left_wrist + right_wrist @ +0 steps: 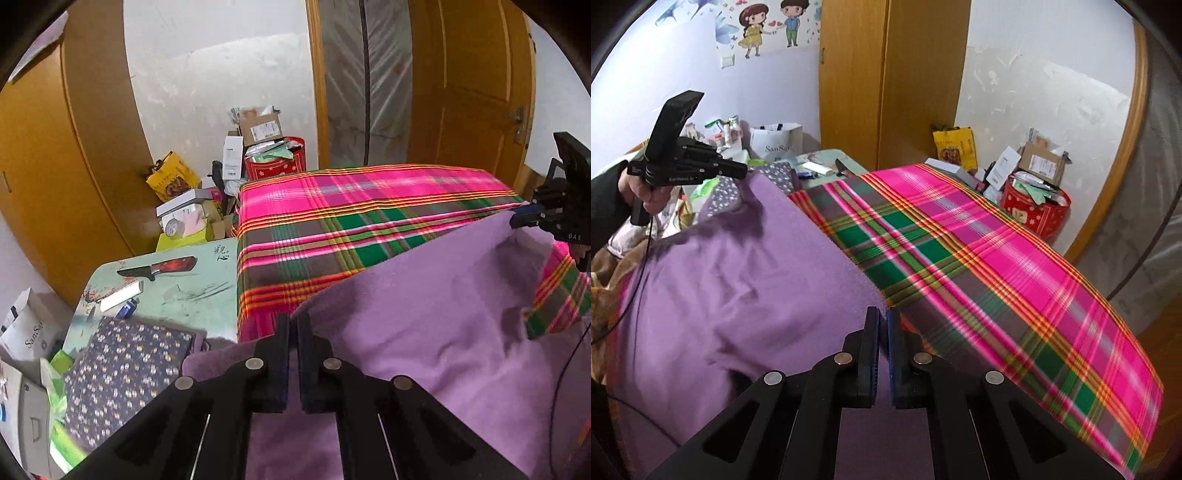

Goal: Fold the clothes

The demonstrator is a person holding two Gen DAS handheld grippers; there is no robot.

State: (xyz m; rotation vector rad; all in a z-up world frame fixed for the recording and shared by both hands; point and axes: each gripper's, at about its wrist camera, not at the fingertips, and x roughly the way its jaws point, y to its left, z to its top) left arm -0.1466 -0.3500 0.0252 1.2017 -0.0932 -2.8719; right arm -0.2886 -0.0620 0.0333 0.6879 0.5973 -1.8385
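Note:
A purple garment (424, 314) hangs stretched between both grippers above a surface covered in pink-and-green plaid cloth (332, 221). My left gripper (293, 321) is shut on one upper corner of the garment. At the far right of the left wrist view, my right gripper (515, 219) pinches the other corner. In the right wrist view, the right gripper (882, 314) is shut on the purple garment (738, 277) at its edge over the plaid cloth (997, 258). The left gripper (744, 171), held by a hand (646, 195), grips the far corner.
A pale green side table (207, 284) to the left holds a knife (159, 271) and a folded floral cloth (122, 369). Boxes, a yellow bag and a red bin (275, 162) crowd the corner. A wooden door (472, 92) and a wardrobe (886, 74) stand behind.

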